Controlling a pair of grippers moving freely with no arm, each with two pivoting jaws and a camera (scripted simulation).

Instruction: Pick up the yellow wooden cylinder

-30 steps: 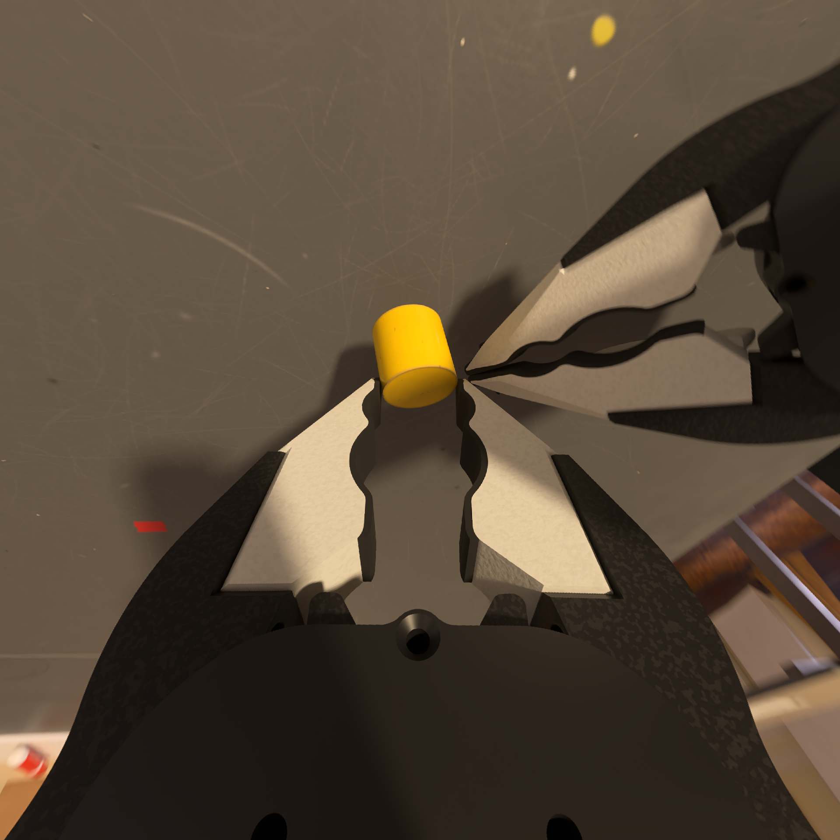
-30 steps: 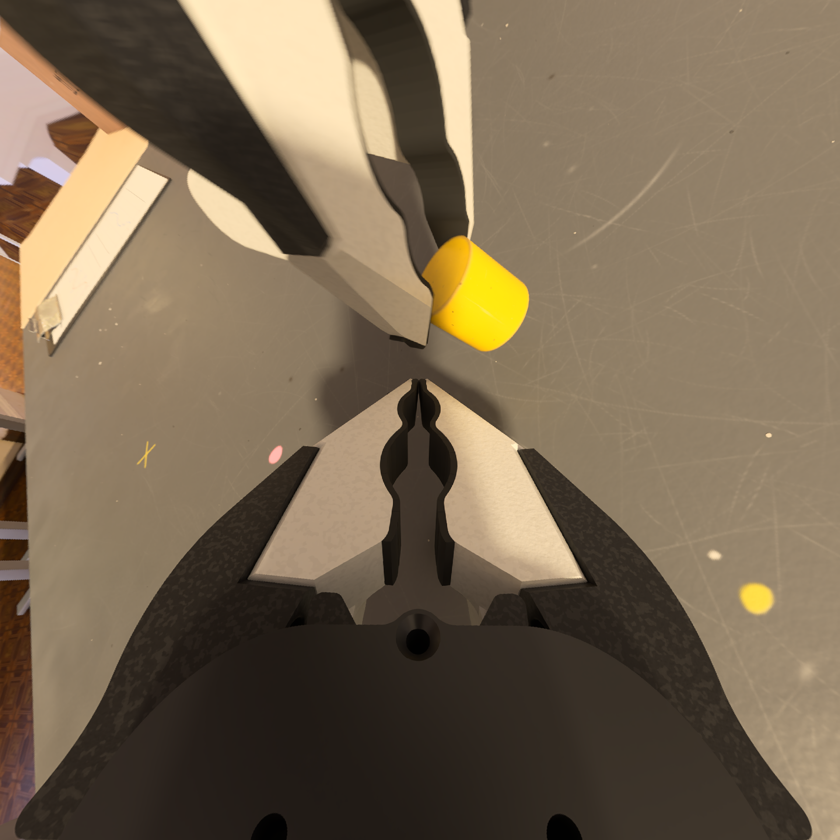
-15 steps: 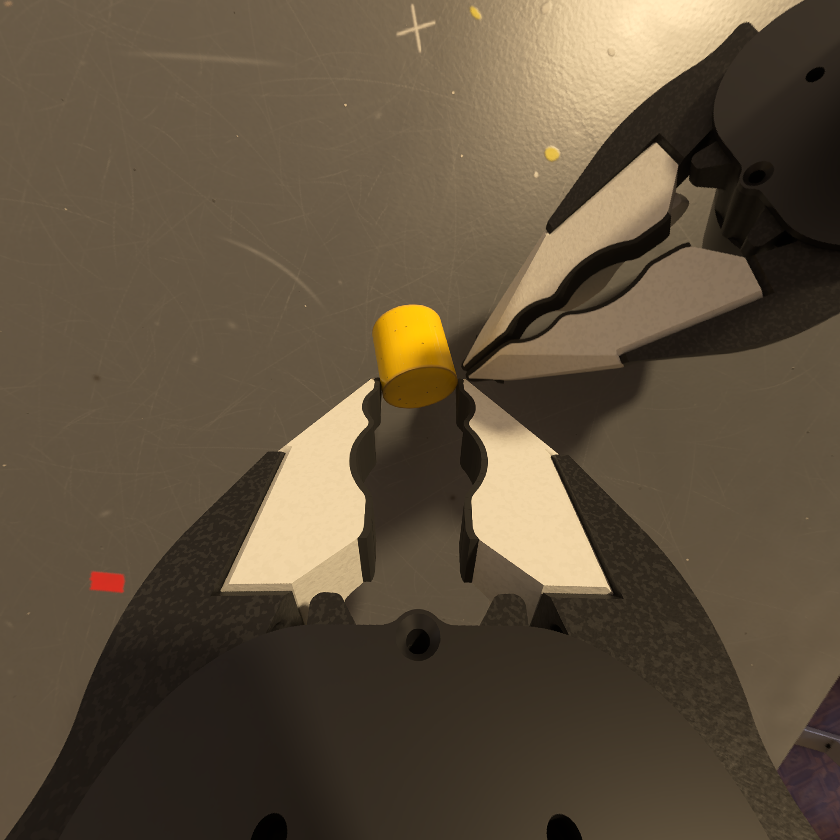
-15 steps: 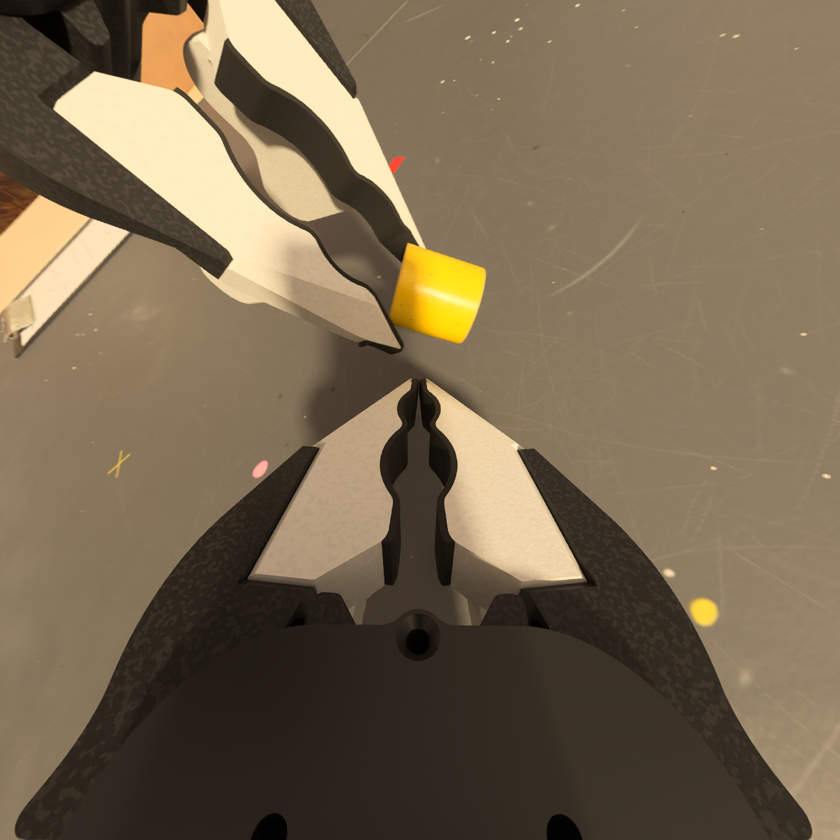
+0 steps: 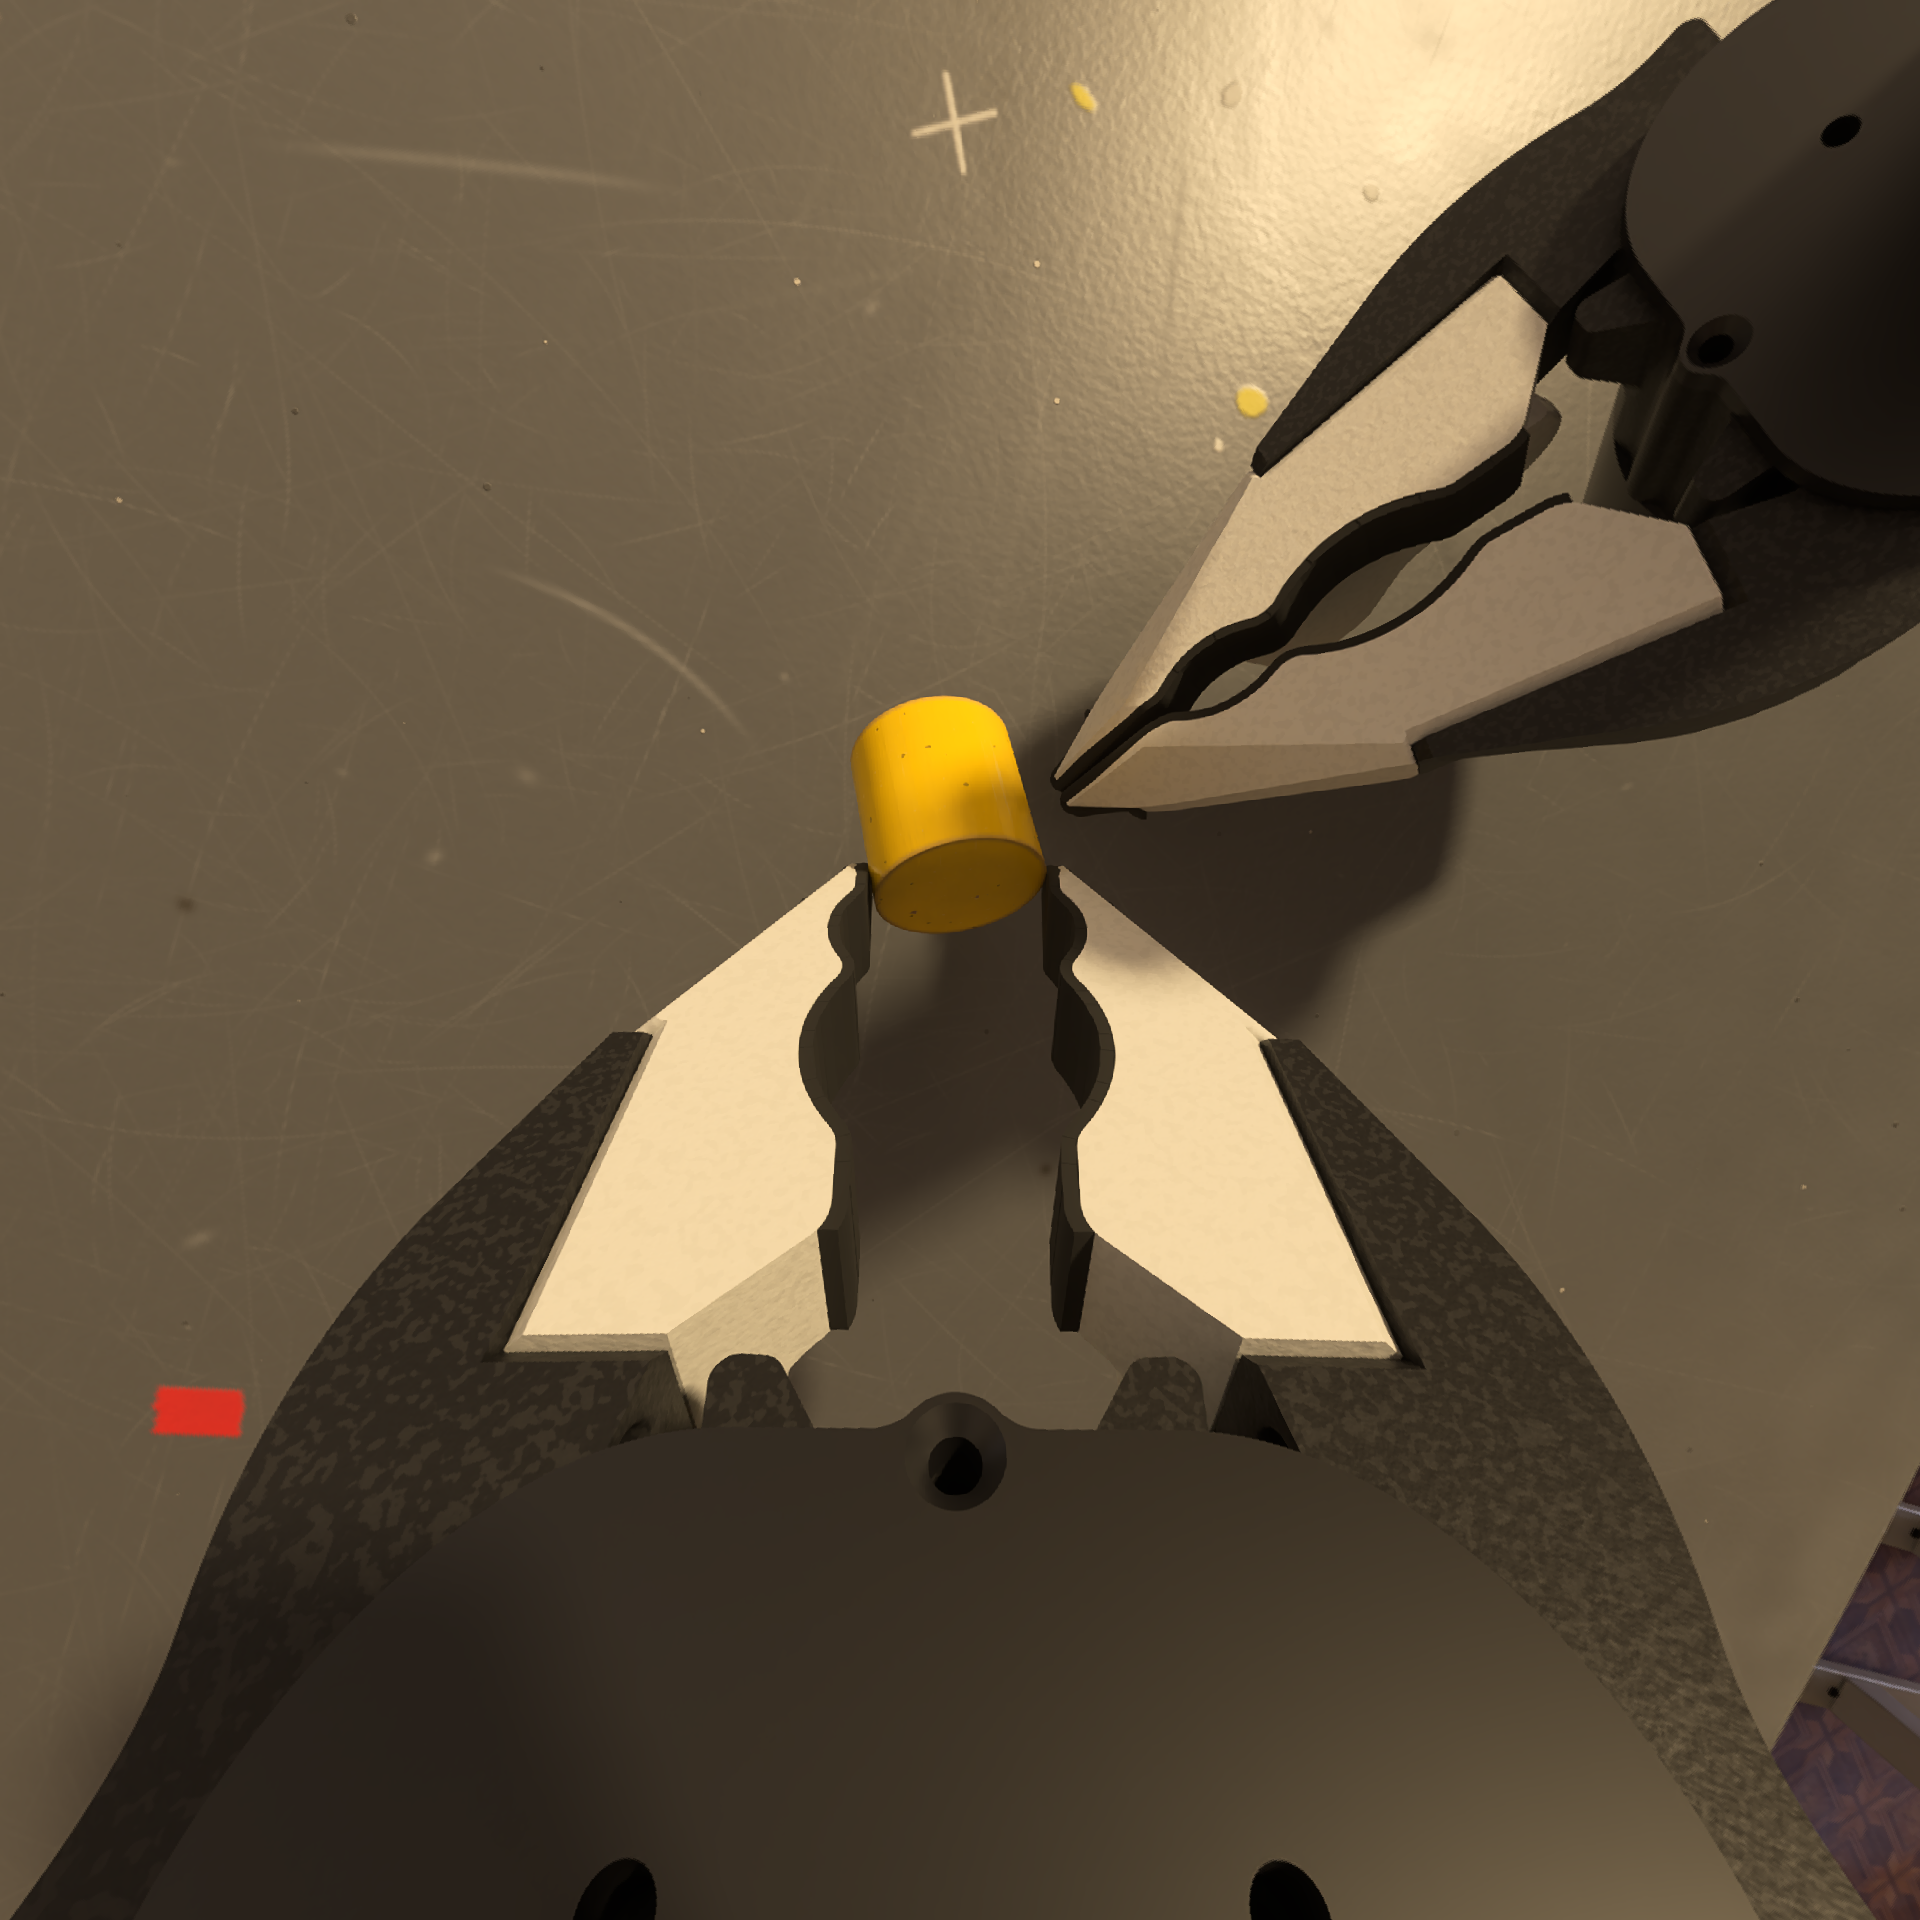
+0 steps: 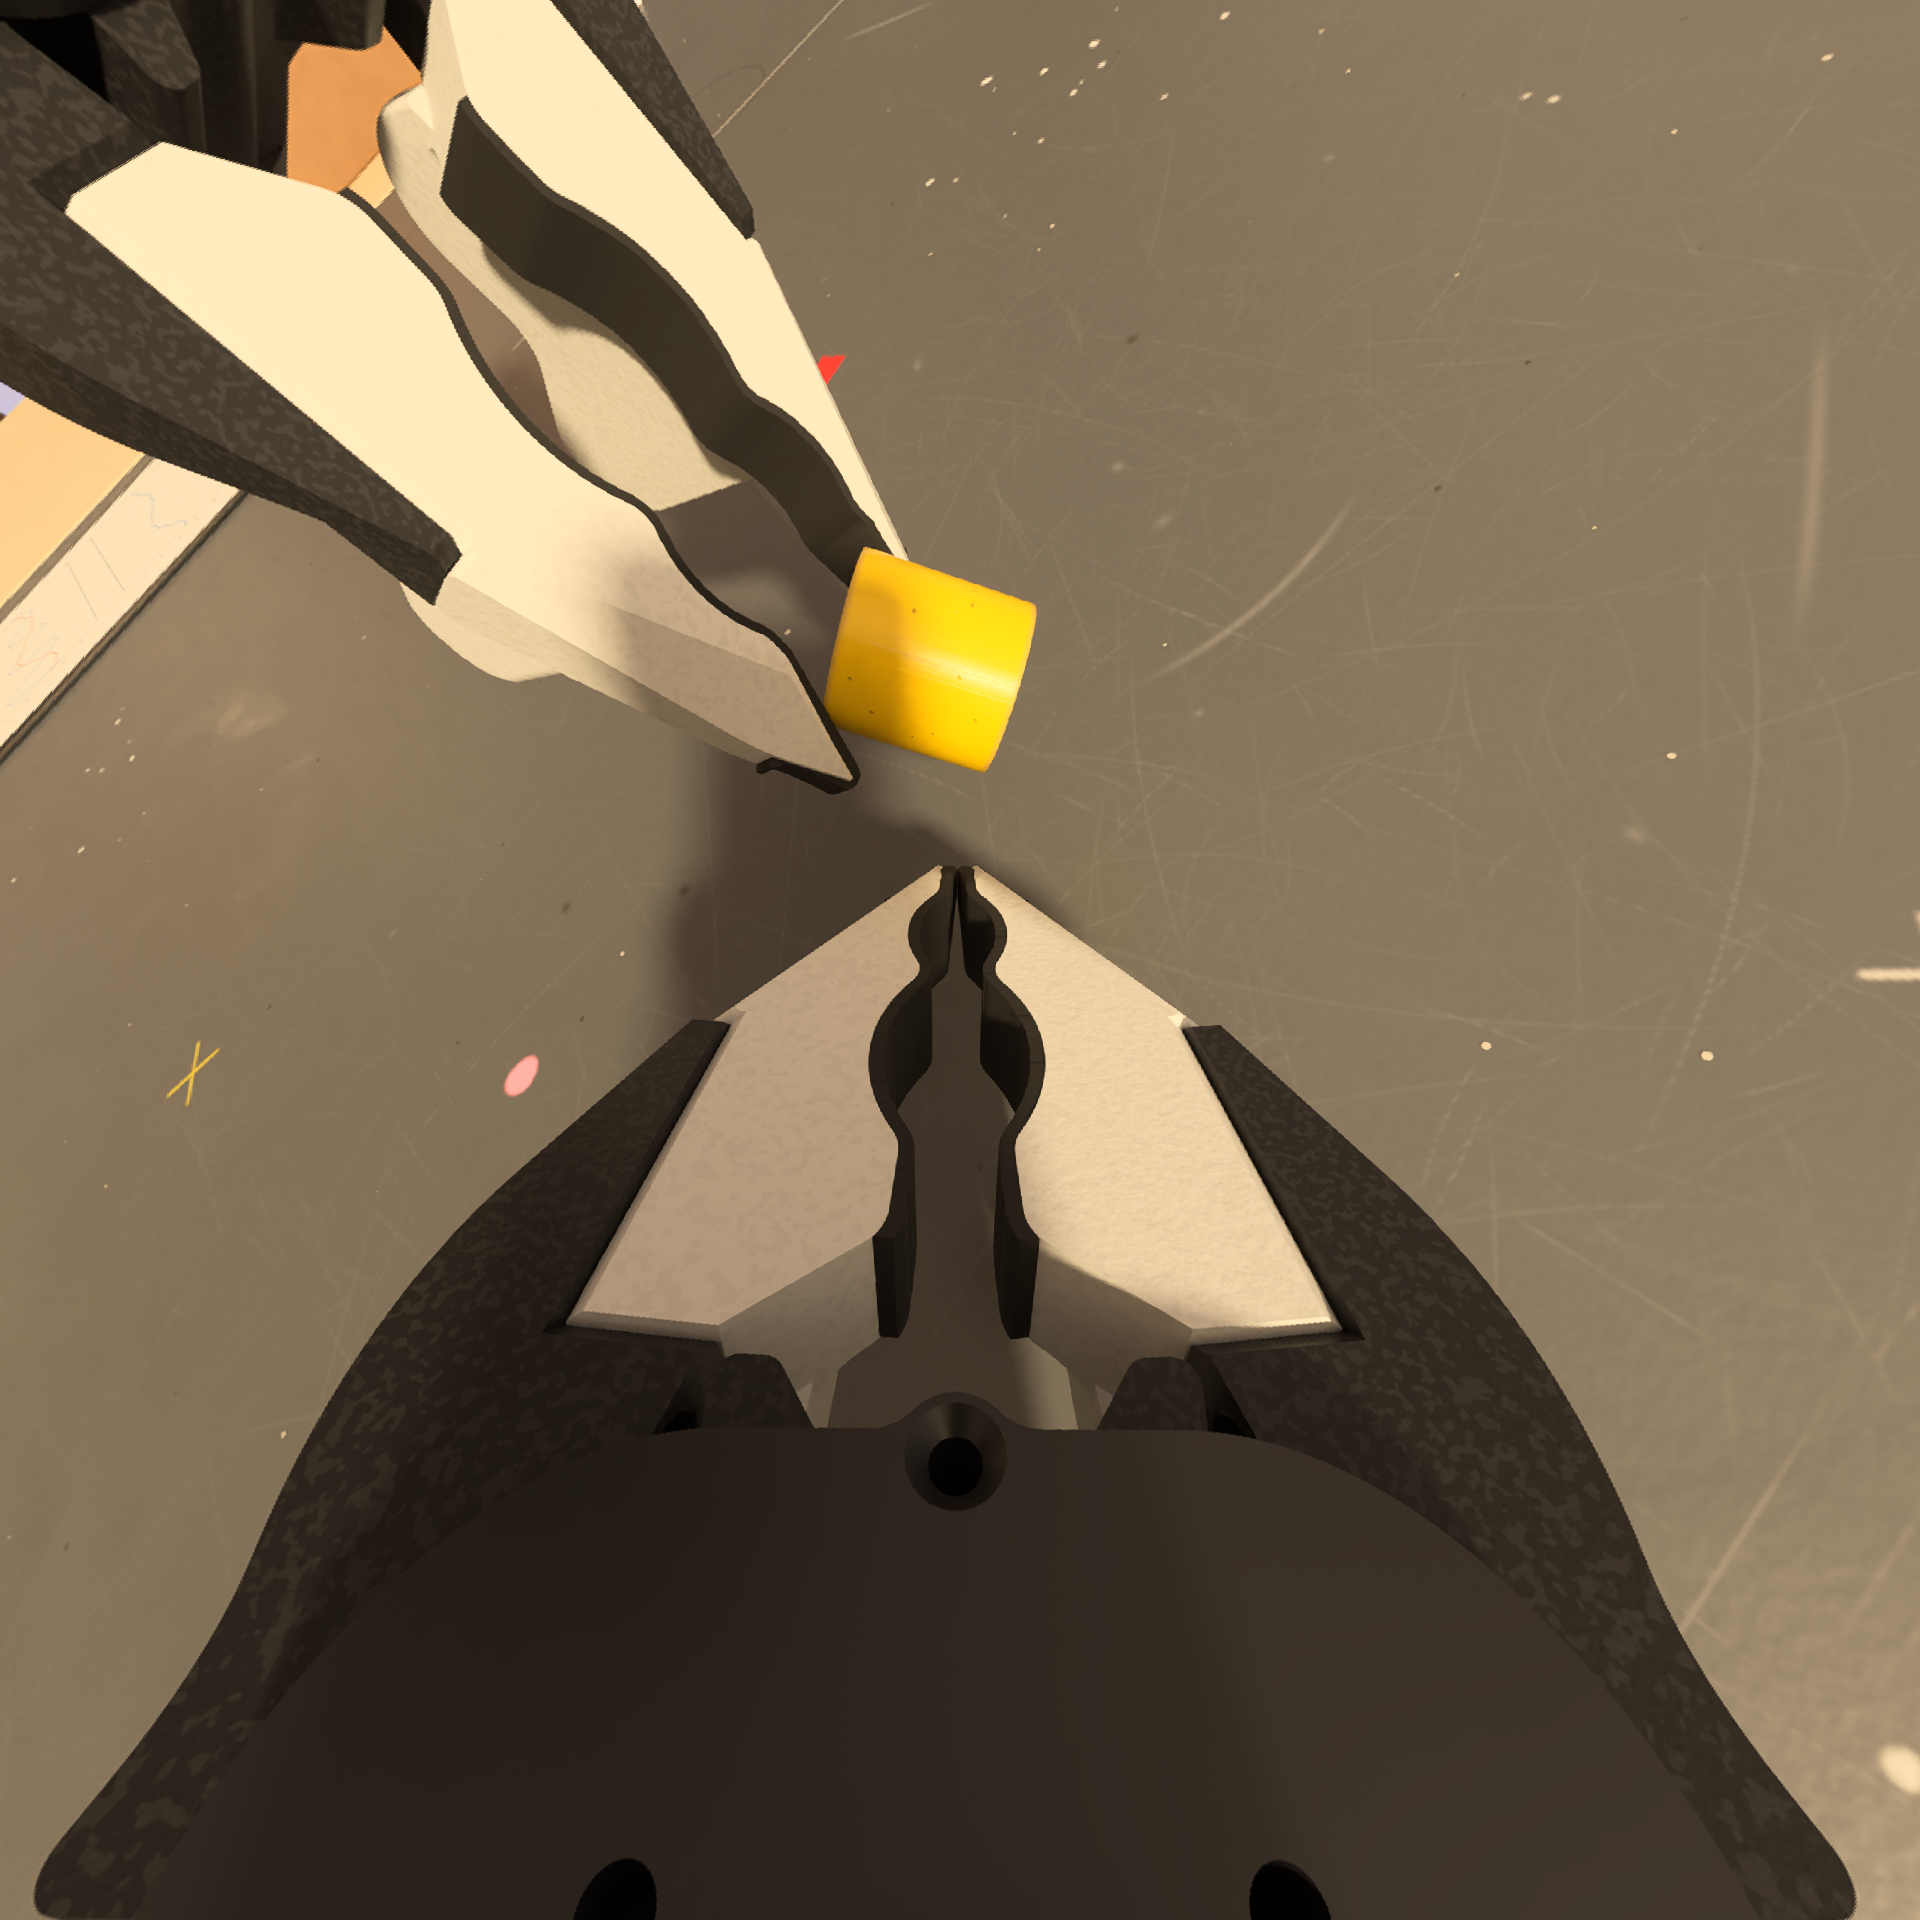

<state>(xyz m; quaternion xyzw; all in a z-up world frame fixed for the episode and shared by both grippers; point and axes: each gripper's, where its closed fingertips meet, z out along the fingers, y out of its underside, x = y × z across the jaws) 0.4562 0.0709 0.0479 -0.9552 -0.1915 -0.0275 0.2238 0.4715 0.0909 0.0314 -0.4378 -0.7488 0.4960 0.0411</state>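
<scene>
The cylinder (image 5: pixel 948 812) was short, stubby and bright yellow, with smooth sides marked by a few tiny dark specks and a flat round end. It sat gripped at one end between the left gripper's (image 5: pixel 954 883) fingertips, its other end jutting out beyond them.

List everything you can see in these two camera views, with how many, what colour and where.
yellow wooden cylinder: one, yellow, gripped at the left gripper's fingertips.
table: one, scratched grey, under everything.
red mark: one, red, on the table at lower left of the left wrist view.
white cross: one, white, on the table at the top of the left wrist view.
pink spot: one, pink, on the table left of the right gripper.
left gripper: one, black with cream fingers, shut on the cylinder.
right gripper: one, black with cream fingers, shut and empty, beside the cylinder.
</scene>
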